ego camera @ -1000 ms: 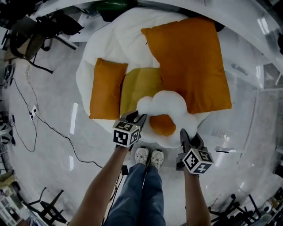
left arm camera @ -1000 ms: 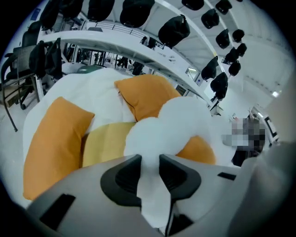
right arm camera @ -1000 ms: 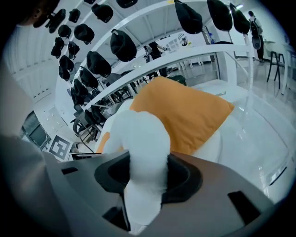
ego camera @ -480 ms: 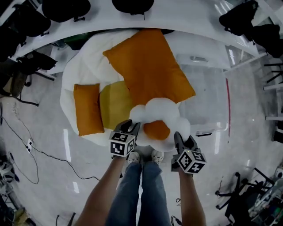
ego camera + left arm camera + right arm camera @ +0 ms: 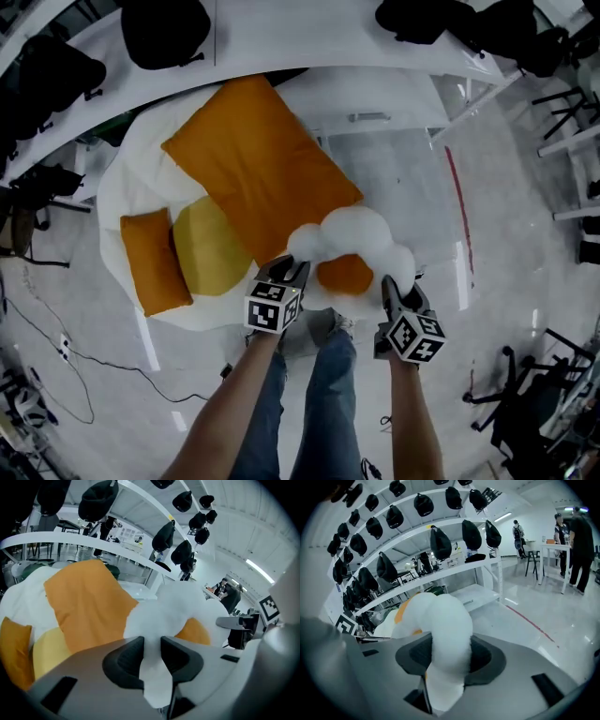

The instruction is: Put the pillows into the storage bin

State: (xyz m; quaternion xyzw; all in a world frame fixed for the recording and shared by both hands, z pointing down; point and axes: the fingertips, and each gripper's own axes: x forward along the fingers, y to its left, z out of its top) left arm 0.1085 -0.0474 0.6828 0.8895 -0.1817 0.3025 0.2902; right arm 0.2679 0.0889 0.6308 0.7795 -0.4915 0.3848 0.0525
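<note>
A white flower-shaped pillow with an orange centre point(image 5: 349, 251) hangs in the air between my two grippers. My left gripper point(image 5: 290, 273) is shut on its left lobe point(image 5: 151, 634), with white fabric squeezed between the pads. My right gripper point(image 5: 391, 290) is shut on its right lobe point(image 5: 446, 630). A large orange pillow point(image 5: 255, 171), a yellow pillow point(image 5: 208, 248) and a small orange pillow point(image 5: 153, 262) lie on a white beanbag point(image 5: 120, 183) to the left. The clear storage bin point(image 5: 403, 178) stands to the right of the beanbag, just beyond the held pillow.
A curved white shelf point(image 5: 281, 37) with black bags runs along the far side. Black chairs point(image 5: 525, 412) stand at the right, and a cable point(image 5: 84, 366) lies on the floor at the left. The person's legs point(image 5: 319, 394) are below the grippers.
Both grippers have carried the white pillow up and to the right, off the beanbag and toward the clear bin. The beanbag and its pillows now lie further left in the head view.
</note>
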